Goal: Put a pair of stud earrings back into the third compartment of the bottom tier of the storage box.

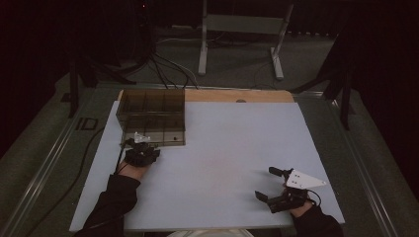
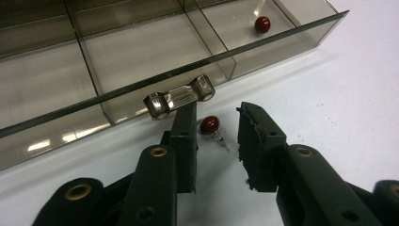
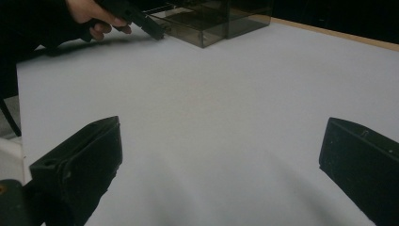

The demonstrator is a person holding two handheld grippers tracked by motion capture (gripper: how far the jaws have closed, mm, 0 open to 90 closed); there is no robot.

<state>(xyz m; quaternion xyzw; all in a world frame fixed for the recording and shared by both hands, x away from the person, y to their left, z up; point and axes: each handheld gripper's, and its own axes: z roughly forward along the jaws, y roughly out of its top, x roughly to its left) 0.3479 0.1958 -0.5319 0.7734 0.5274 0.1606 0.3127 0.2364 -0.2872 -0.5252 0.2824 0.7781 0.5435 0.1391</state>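
Observation:
A small red bead on a short metal pin (image 2: pixel 210 125) lies on the white table just in front of the smoked clear compartment box (image 2: pixel 141 52). My left gripper (image 2: pixel 217 113) reaches down over it, one jaw on each side and neither pad touching it. The left jaw's tip sits under the box's clear latch (image 2: pixel 179 96). A second red bead (image 2: pixel 262 24) rests in a front compartment to the right. From above, the left gripper (image 1: pixel 141 145) sits at the box's front edge (image 1: pixel 153 143). My right gripper (image 1: pixel 266 182) rests open at the near right, nothing between its jaws.
The white board (image 1: pixel 222 143) lies on a wooden table top whose far edge (image 1: pixel 237 95) shows behind it. The box (image 3: pixel 211 23) stands at the board's far left corner. A metal stand (image 1: pixel 242 29) and cables lie on the floor beyond.

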